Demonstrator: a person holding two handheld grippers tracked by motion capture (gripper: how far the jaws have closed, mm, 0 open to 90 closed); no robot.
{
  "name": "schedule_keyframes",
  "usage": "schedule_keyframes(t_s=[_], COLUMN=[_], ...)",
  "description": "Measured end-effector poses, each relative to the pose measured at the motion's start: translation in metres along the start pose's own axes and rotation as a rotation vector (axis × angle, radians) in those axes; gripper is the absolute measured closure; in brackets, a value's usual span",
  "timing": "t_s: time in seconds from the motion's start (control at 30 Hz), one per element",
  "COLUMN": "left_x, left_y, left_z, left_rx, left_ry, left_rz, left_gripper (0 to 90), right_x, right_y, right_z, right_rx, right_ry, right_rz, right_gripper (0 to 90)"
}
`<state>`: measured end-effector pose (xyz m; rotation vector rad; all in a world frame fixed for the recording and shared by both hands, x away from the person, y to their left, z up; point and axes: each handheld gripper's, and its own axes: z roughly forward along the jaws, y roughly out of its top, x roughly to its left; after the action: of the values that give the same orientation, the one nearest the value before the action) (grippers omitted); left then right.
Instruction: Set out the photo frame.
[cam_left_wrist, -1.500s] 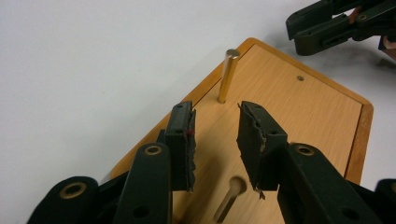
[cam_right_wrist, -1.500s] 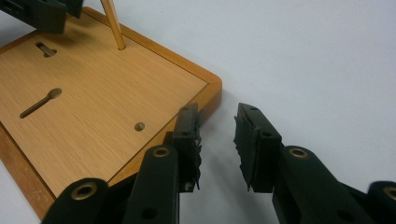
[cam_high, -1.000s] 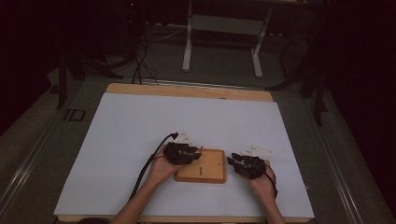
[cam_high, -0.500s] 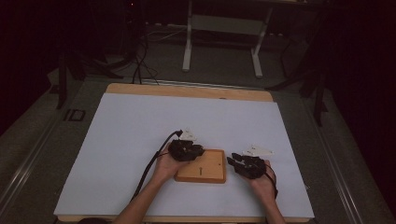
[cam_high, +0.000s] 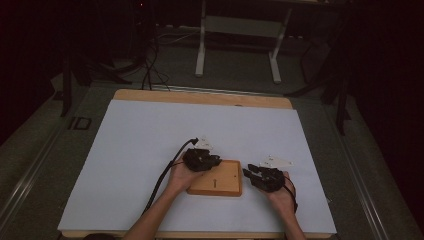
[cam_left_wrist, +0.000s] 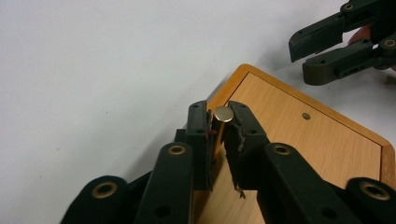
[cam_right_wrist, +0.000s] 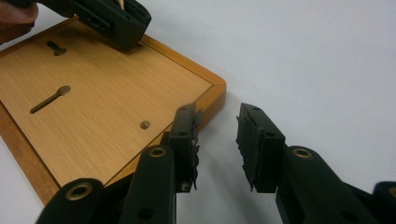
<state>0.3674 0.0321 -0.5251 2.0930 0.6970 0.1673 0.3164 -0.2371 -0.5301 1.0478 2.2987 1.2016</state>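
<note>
A flat wooden board with a darker rim lies on the white table near the front edge. My left gripper sits at its far left corner. In the left gripper view its jaws have just been closing and now press on a small upright peg with a round metal top, standing at the board's rim. My right gripper rests at the board's right side. It stands open, one jaw over the board's corner and the other over the table, with nothing between them.
The board's face has a keyhole slot and a small brass stud. A white sheet covers the wooden table. Behind it stand a metal frame's legs and loose cables on the floor.
My left gripper has edged slightly right onto the board's far left corner. The right hand and the board have kept still.
</note>
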Motion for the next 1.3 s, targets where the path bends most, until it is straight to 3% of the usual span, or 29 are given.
schedule_keyframes(t_s=[1.3], left_x=[0.015], left_y=[0.003], left_z=[0.001], left_rx=[0.033], left_ry=[-0.101], left_rz=[-0.043], left_gripper=[83.1], right_x=[0.006], right_y=[0.0], right_z=[-0.008], right_rx=[-0.018], right_ry=[0.042], right_rz=[-0.05], right_gripper=[64.9])
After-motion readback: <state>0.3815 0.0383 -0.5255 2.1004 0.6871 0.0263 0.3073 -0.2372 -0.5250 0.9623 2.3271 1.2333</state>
